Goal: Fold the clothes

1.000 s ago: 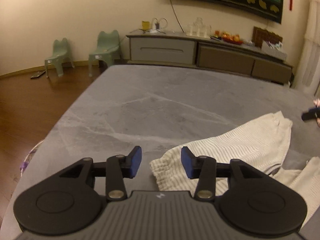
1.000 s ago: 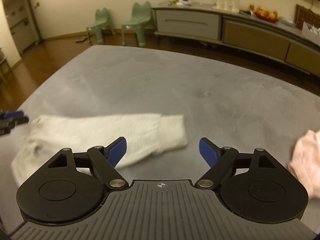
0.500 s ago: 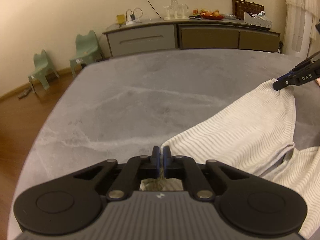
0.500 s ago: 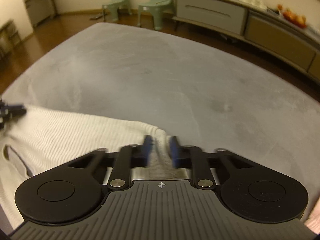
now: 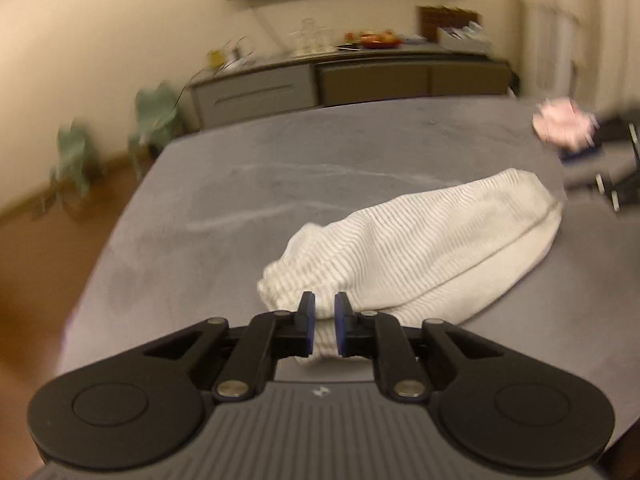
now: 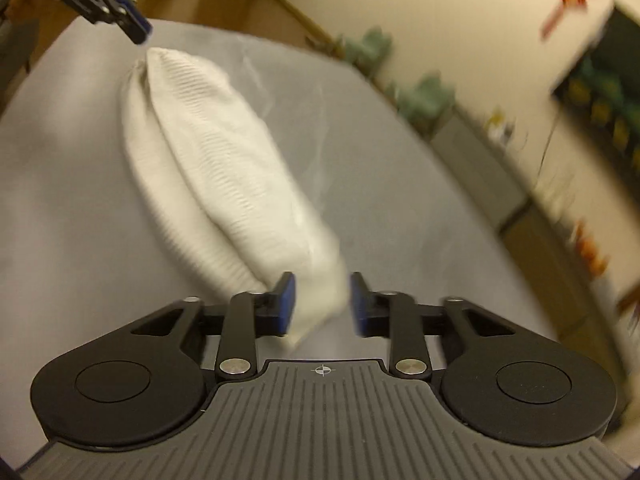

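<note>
The cream ribbed garment (image 5: pixel 424 248) lies on the grey worktop (image 5: pixel 280 168), doubled lengthwise into a long narrow band with one layer resting on the other along a visible edge line.

Left end: the left gripper (image 5: pixel 325 326) straddles the gathered end of the garment. Its fingers (image 5: pixel 307 322) stand close together and are parting; a fold of cloth sits in the narrow gap, and the pads appear to touch it only lightly, if at all.

Right end: the right gripper (image 6: pixel 322 305) is at the opposite end. Its fingers (image 6: pixel 286 304) are spreading, the cloth tip lies loose between them, against the left pad and clear of the right one. The grip there is released.

Progress, as judged from the layout: the first lengthwise fold appears complete and set down. The band is uneven and puffed at both ends. Remaining work is likely flattening, then one or more crosswise folds to shorten it. A pink item (image 5: pixel 562 128) lies near the far right edge of the worktop; it appears not yet handled.
</note>
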